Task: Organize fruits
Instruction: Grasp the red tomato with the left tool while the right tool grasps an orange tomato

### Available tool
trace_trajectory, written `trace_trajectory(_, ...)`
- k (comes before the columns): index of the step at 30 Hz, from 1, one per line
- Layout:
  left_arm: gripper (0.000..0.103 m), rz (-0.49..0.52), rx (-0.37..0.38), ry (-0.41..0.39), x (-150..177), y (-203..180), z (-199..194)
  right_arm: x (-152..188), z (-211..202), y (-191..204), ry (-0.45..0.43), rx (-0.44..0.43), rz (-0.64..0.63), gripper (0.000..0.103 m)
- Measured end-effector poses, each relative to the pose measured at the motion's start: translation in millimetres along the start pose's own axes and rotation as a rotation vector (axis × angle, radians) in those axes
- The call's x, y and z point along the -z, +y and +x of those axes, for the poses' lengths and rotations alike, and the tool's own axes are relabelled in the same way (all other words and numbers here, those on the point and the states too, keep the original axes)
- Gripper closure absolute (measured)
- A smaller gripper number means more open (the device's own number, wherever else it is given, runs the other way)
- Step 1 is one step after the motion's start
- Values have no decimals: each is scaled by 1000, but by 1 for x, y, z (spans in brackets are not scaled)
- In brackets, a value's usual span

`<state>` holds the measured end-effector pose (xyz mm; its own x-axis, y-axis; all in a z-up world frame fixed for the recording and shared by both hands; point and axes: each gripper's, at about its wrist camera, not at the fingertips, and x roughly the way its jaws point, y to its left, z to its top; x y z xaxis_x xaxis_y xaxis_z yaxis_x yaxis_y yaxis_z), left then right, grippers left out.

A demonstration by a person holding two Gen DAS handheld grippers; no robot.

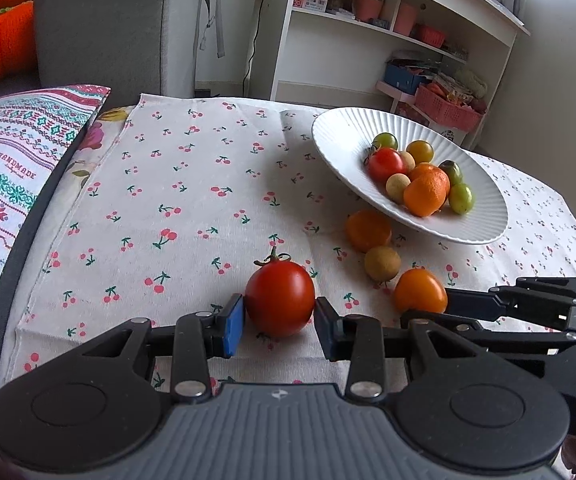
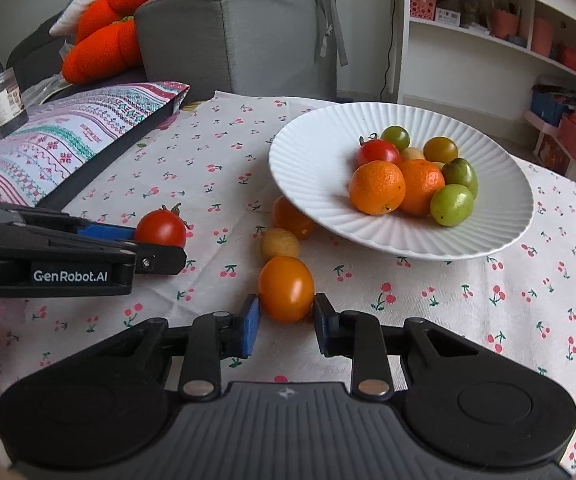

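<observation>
Fruits: red tomato (image 1: 280, 298) between spread left hand-held gripper (image 1: 280, 320), orange tomato (image 2: 286, 289) between spread right hand-held gripper (image 2: 286, 320); squeeze gently, lift toward plate (image 2: 319, 152), upper right.

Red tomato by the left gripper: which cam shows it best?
Left wrist. The red tomato sits large and centred between the left gripper pads, stem visible. In the right wrist view it is small, at the far left, its lower part hidden behind the left gripper's fingers.
</observation>
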<state>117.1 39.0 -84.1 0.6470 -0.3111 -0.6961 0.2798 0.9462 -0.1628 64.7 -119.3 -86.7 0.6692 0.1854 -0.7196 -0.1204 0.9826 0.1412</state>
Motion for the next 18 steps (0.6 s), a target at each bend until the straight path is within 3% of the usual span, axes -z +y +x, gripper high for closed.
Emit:
trace_trajectory(8,77,-15,42,-1,-4,-5,-5,-7,-12,-5,-1,-39,66,80)
trace_trajectory(12,77,-19,64,-1,-5,-9,-9,-9,-19,-11,-2,-60,101,90)
trace_trajectory(17,77,-2,78,9,-5,-15,-11,-8,-26,-16,10,-72,115,89)
trace_trajectory(18,77,-1,78,14,-5,-16,-10,-8,-25,-17,19,-72,121,85)
